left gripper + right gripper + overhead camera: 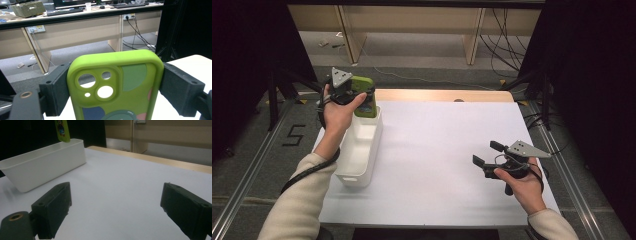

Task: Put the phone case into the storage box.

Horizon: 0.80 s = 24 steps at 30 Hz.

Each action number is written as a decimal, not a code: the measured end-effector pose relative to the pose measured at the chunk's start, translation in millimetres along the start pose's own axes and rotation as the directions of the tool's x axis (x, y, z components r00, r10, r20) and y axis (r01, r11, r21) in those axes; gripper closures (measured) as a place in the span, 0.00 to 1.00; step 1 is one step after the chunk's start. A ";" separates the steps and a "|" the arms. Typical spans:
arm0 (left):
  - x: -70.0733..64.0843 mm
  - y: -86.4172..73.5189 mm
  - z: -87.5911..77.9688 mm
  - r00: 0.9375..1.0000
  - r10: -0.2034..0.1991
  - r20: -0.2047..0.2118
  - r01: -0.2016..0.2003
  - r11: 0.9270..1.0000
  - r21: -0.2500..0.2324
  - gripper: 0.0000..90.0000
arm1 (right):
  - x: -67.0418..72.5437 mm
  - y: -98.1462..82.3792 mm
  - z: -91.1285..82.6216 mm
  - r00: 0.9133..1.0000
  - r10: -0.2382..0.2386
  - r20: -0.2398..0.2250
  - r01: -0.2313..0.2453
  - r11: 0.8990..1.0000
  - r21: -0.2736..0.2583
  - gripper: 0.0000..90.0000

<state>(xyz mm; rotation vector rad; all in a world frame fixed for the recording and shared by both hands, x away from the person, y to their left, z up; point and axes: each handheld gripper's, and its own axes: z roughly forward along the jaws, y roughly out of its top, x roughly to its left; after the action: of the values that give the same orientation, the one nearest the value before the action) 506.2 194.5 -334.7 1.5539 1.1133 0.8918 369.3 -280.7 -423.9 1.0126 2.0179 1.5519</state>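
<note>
A: What can go wrong from here?

B: I think the phone case [113, 86] can slip. The left gripper [357, 97] clamps it only by its 2 long edges, and the case is soft and hollow, so a squeeze can bend it and let it pop out. It hangs over the far end of the white bin [357, 150]. If it drops tilted, it may hit the rim and fall on the white table [437, 150] instead of inside.

A: Where is the case relative to the gripper?

B: In the left gripper view it stands upright between the 2 black jaws, one pad touching each side, and its camera holes are near 10 o'clock on its back. In the high view the case is at about 1 o'clock from the left hand [337, 112], just above the bin's far end.

A: And the other one?

B: The right gripper [492, 155] has its jaws wide apart with nothing between them. It rests low over the table at about 4 o'clock from the bin, well apart from it.
</note>
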 end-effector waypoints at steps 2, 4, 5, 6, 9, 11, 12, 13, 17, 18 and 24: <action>0.3 -0.1 0.9 1.000 0.000 0.000 0.000 1.000 0.001 0.18 | -0.3 -0.1 0.1 1.000 -0.001 0.001 0.001 1.000 -0.001 0.12; 0.6 -0.1 1.5 1.000 0.001 -0.001 -0.001 1.000 0.004 0.18 | -0.4 -0.1 0.0 1.000 -0.001 0.001 0.001 1.000 -0.001 0.12; 0.8 -0.1 1.9 1.000 0.002 -0.001 -0.002 1.000 0.005 0.18 | -0.4 -0.1 0.0 1.000 -0.001 0.001 0.001 1.000 -0.001 0.12; 0.8 -0.2 2.4 1.000 0.001 -0.001 -0.001 1.000 0.004 0.18 | -0.4 0.0 0.0 1.000 -0.001 0.002 0.001 1.000 -0.001 0.12; 1.1 -0.3 3.7 1.000 0.002 0.001 -0.002 1.000 0.006 0.18 | -0.3 -0.1 0.1 1.000 -0.001 0.000 0.001 1.000 -0.001 0.12; 1.2 -0.5 4.5 1.000 -0.002 0.001 0.002 1.000 0.007 0.18 | -0.2 -0.1 0.0 1.000 -0.001 0.000 0.001 1.000 0.001 0.12; 1.3 -0.6 4.8 1.000 -0.002 0.001 0.002 1.000 0.007 0.18 | -0.2 -0.1 0.1 1.000 -0.001 0.000 0.001 1.000 0.000 0.12; 1.4 -0.7 5.3 1.000 -0.003 0.002 0.003 1.000 0.007 0.18 | -0.2 -0.1 0.1 1.000 -0.001 0.000 0.001 1.000 -0.001 0.12; 2.8 -1.5 6.4 1.000 -0.003 -0.002 0.003 1.000 0.011 0.18 | -0.4 0.0 0.1 1.000 -0.002 0.000 0.002 1.000 -0.001 0.12; 3.0 -1.6 6.6 1.000 -0.003 -0.002 0.003 1.000 0.012 0.18 | -0.3 0.0 0.1 1.000 -0.002 0.000 0.002 1.000 -0.001 0.12; 3.7 -1.7 8.2 1.000 -0.006 -0.003 0.006 1.000 0.014 0.18 | -0.2 0.0 0.2 1.000 -0.001 -0.001 0.001 1.000 -0.001 0.12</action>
<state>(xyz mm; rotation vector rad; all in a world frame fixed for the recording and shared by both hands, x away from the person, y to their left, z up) 514.6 195.7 -338.3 1.5609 1.1283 0.8845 369.6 -280.8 -424.0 1.0107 2.0174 1.5528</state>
